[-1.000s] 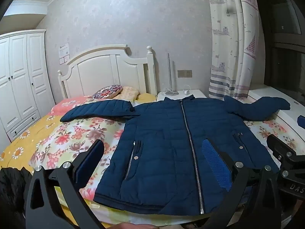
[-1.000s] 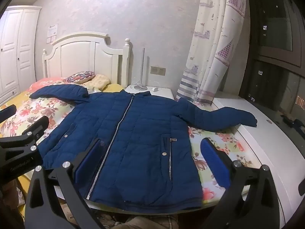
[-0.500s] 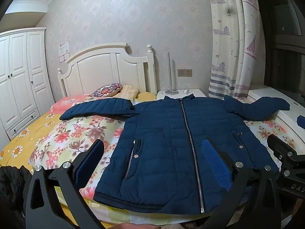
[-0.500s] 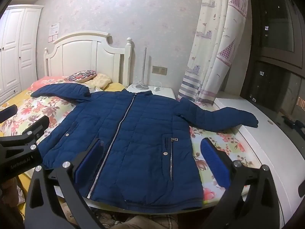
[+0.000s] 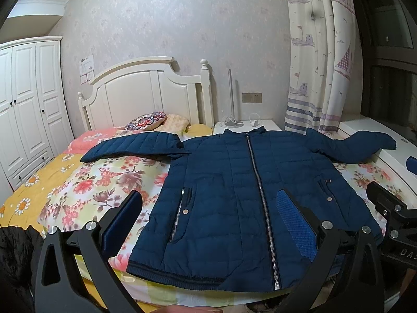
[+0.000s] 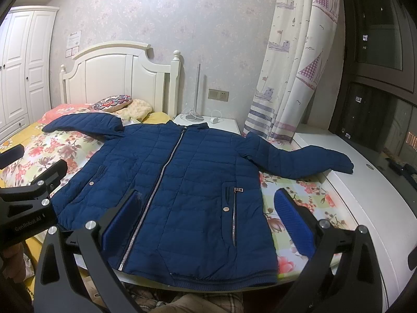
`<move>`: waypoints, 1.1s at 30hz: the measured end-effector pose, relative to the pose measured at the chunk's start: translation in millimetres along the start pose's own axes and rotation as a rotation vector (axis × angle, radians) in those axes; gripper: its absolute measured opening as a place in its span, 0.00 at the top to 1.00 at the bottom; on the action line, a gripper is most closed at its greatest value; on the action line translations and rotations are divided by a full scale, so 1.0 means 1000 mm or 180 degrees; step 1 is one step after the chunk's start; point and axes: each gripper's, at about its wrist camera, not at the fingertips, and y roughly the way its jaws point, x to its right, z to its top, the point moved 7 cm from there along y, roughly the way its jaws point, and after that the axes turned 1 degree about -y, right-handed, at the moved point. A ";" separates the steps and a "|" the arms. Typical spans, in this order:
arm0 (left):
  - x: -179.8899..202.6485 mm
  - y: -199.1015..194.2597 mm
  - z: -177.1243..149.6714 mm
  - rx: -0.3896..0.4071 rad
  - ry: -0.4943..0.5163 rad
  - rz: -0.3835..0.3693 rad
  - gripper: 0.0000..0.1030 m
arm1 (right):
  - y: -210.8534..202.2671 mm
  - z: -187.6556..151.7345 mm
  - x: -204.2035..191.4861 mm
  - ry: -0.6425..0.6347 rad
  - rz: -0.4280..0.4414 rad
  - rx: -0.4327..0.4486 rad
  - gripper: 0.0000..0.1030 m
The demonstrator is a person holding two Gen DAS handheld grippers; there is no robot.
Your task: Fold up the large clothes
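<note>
A dark blue quilted jacket (image 5: 234,195) (image 6: 182,182) lies flat, zipped and front up on the floral bedspread (image 5: 99,182), both sleeves spread outward. Its hem reaches the near edge of the bed. My left gripper (image 5: 208,219) hovers open above the hem, left of the zipper, with nothing between its blue pads. My right gripper (image 6: 211,221) is open too, over the jacket's right pocket side near the hem, holding nothing. The right sleeve (image 6: 307,161) drapes onto the white ledge (image 6: 370,198).
A white headboard (image 5: 146,96) and pillows (image 5: 156,122) stand at the far end. A white nightstand (image 6: 208,125) with a lamp sits beside a sailboat-print curtain (image 6: 294,65). A white wardrobe (image 5: 26,104) is at left. Dark clothing (image 5: 15,250) lies at the lower left.
Both grippers have risen slightly and pulled back a little, so the jacket sits lower in view. The jacket itself has not moved.
</note>
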 end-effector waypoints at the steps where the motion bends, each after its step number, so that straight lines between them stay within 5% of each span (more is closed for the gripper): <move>1: 0.000 0.000 0.000 -0.0001 0.0000 0.0000 0.04 | 0.000 0.000 0.000 0.0002 -0.0001 0.0002 0.02; 33: -0.003 0.004 -0.008 -0.0025 -0.0016 -0.0005 0.04 | 0.001 -0.001 0.001 0.0006 0.0014 -0.0012 0.02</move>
